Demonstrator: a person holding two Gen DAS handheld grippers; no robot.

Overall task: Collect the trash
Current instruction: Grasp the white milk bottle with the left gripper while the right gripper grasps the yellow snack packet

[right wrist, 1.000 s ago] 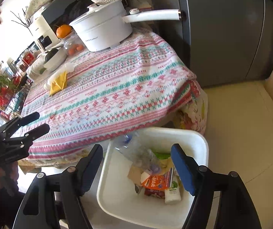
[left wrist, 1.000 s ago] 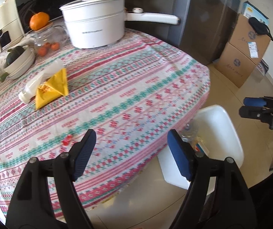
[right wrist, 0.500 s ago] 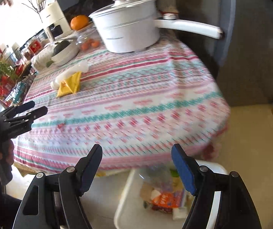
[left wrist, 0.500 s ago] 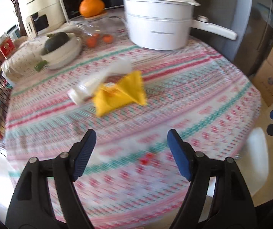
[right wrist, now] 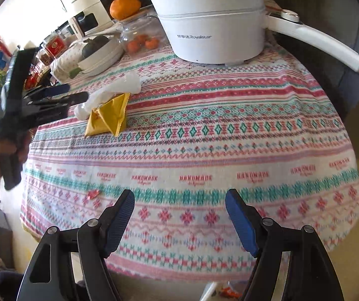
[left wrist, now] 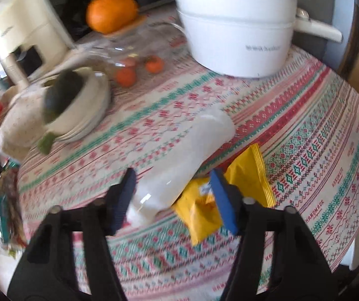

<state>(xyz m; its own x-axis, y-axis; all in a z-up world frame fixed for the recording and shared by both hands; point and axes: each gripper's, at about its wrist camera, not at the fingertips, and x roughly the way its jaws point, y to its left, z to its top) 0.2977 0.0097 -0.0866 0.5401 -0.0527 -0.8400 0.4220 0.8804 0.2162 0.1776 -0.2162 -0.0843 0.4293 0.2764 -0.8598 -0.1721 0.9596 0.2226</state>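
My left gripper is spread wide around the white bottle and yellow wrapper — not clamped. My right gripper is spread over the tablecloth, printed "HANDMADE". Pot label — "Royalstar".

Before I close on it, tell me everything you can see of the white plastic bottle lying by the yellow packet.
The white bottle is translucent, milky plastic, lying on its side on the patterned tablecloth, unlabelled as far as shown. Its narrow neck end points toward the left tongs, which are open around it; contact is unclear. Its wide base points toward the white pot. The crumpled yellow packet lies against its side. It looks empty.
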